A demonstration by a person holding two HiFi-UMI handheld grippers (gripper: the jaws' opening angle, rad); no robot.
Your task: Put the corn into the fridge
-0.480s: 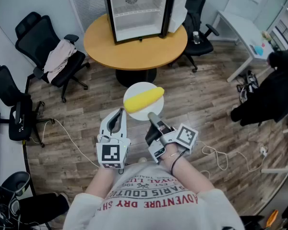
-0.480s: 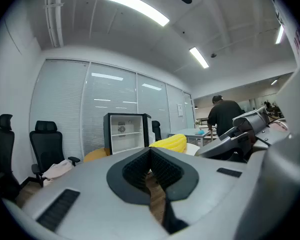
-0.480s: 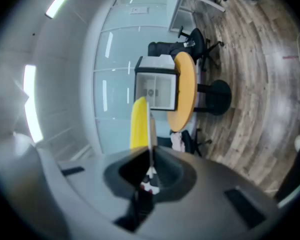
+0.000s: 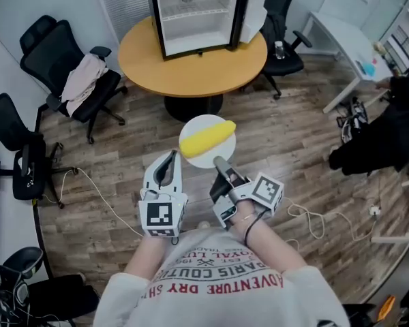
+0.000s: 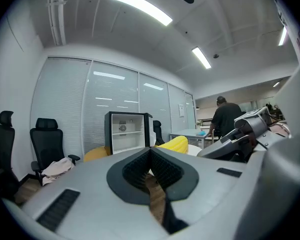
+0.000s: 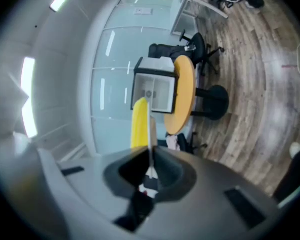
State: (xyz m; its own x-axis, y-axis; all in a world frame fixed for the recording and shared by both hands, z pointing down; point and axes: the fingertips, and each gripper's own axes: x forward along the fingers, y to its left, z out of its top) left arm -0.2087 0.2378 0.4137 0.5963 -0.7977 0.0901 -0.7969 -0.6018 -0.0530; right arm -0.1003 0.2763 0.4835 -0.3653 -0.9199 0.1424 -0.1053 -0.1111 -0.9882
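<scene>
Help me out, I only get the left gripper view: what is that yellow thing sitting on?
Observer: The corn lies on a white plate, plain in the head view.
Operator: What holds the plate?
Observer: The right gripper is shut on its near rim; the plate's edge runs between the jaws.
Operator: And the fridge?
Observer: The fridge stands on a round table with one central foot.
</scene>
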